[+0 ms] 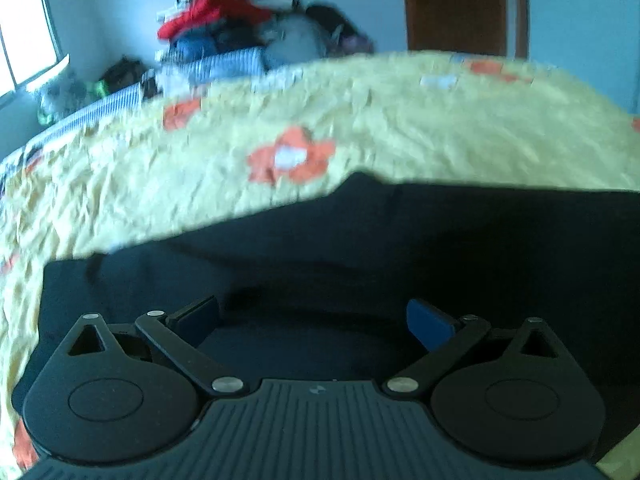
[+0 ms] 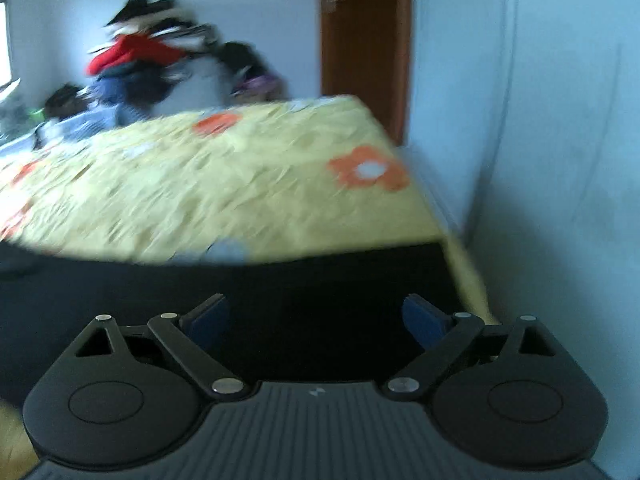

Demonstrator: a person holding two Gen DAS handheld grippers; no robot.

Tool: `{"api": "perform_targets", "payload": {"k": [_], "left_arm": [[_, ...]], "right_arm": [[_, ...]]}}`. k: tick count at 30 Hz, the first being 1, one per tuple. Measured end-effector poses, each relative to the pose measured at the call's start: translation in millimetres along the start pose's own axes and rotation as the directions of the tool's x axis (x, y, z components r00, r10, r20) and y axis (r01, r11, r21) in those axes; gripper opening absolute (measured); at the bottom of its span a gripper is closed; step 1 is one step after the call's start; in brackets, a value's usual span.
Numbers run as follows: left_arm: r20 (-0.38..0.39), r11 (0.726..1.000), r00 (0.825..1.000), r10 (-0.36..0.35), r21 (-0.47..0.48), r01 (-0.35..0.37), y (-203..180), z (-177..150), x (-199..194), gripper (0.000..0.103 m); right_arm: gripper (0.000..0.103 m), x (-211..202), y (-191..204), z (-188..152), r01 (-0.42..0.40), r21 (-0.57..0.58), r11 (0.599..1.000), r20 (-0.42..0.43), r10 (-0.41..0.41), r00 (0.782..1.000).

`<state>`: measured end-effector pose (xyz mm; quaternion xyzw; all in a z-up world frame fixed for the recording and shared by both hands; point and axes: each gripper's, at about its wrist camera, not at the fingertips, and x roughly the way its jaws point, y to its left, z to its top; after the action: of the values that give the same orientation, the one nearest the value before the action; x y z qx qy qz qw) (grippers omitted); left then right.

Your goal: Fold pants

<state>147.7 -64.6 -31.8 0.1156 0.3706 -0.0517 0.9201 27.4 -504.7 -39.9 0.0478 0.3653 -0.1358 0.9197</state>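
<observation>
Dark navy pants (image 1: 360, 240) lie flat on a yellow bedspread (image 1: 400, 120) with orange flowers. They fill the lower half of the left wrist view and also show in the right wrist view (image 2: 320, 280), reaching the bed's right edge. My left gripper (image 1: 314, 322) is open, its blue-padded fingers spread just above the fabric, holding nothing. My right gripper (image 2: 316, 320) is open the same way over the pants near the bed's right side. Both views are motion-blurred.
A pile of mixed clothes (image 1: 228, 20) sits at the far end of the bed, also in the right wrist view (image 2: 152, 60). A brown door (image 2: 364, 40) and a pale wall (image 2: 540, 160) stand close on the right. A window (image 1: 24, 36) is far left.
</observation>
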Motion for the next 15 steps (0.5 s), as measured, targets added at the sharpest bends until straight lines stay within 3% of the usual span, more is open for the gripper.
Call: {"api": "perform_targets", "payload": {"k": [1,2,3,4,5,6,8,9,10,15], "left_arm": [[0.009,1.000,1.000,-0.021,-0.020,0.021,-0.5,0.2,-4.9,0.098],[0.026,0.998,0.998,-0.056,-0.033,0.057,-1.9,0.1,-11.6,0.099],[0.047,0.995,0.994,-0.096,-0.036,0.098,-5.1,-0.4,-19.2,0.099],[0.064,0.991,0.990,-0.127,-0.027,0.129,-10.4,-1.4,-26.1,0.100],[0.074,0.989,0.987,-0.146,-0.011,0.147,-16.2,-2.9,-30.3,0.101],[0.077,0.987,0.984,-0.160,0.015,0.160,-24.4,-3.7,-34.3,0.101],[0.071,0.984,0.983,-0.172,0.053,0.168,-38.9,-5.3,-37.4,0.101],[0.074,0.982,0.981,-0.181,0.068,0.176,-44.8,-7.1,-40.2,0.101],[0.080,0.980,0.979,-0.187,0.078,0.181,-48.4,-9.4,-41.5,0.101],[0.092,0.978,0.978,-0.185,0.116,0.173,-54.4,-16.5,-51.6,0.101]], "right_arm": [[0.095,-0.9,-0.4,-8.9,0.123,-0.027,0.992,-0.012,-0.123,0.992],[0.095,-5.5,-4.6,-16.2,0.239,-0.019,0.971,0.000,-0.239,0.971],[0.095,-18.6,-14.8,-23.4,0.299,0.044,0.953,0.029,-0.301,0.953],[0.095,-35.1,-28.3,-29.9,0.281,0.148,0.948,0.060,-0.293,0.954],[0.095,-53.4,-46.3,-38.4,0.195,0.289,0.937,0.105,-0.234,0.967],[0.095,-68.7,-66.2,-49.8,0.056,0.437,0.898,0.168,-0.142,0.975],[0.095,-78.8,-99.0,-71.6,-0.216,0.648,0.730,0.264,0.051,0.963],[0.095,-76.4,-106.2,-77.4,-0.285,0.690,0.665,0.280,0.118,0.953],[0.095,-72.8,-108.4,-81.2,-0.323,0.709,0.627,0.284,0.166,0.944],[0.095,-46.2,-95.8,-86.5,-0.354,0.737,0.575,0.241,0.266,0.933]]}}
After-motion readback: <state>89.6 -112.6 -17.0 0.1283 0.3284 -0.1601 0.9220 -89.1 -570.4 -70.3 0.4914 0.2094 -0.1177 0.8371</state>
